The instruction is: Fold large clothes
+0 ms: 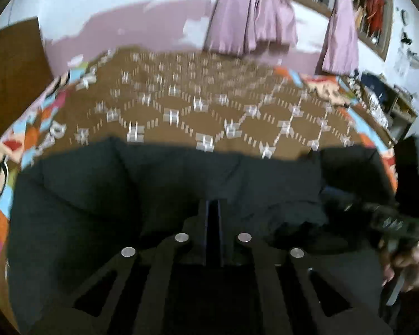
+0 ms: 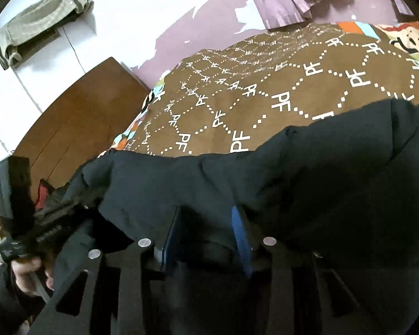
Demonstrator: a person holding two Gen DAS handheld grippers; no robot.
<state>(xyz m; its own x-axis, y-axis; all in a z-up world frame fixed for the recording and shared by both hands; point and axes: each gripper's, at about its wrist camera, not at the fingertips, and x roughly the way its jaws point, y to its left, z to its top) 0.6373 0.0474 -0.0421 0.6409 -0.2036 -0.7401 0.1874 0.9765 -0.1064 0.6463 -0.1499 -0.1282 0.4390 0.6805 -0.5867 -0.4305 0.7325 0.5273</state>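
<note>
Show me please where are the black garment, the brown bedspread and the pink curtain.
black garment (image 1: 159, 184): left wrist view, on its flat upper panel.
brown bedspread (image 2: 279, 83): right wrist view, on the patterned middle part.
pink curtain (image 1: 251, 14): left wrist view, on the hanging folds of the left drape.

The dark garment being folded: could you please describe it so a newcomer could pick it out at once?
Find the bed with the brown bedspread printed with white letters. Across its near edge lies the dark puffy jacket. It is the only plain black item there, unlike the patterned spread and the lilac curtains behind.
</note>
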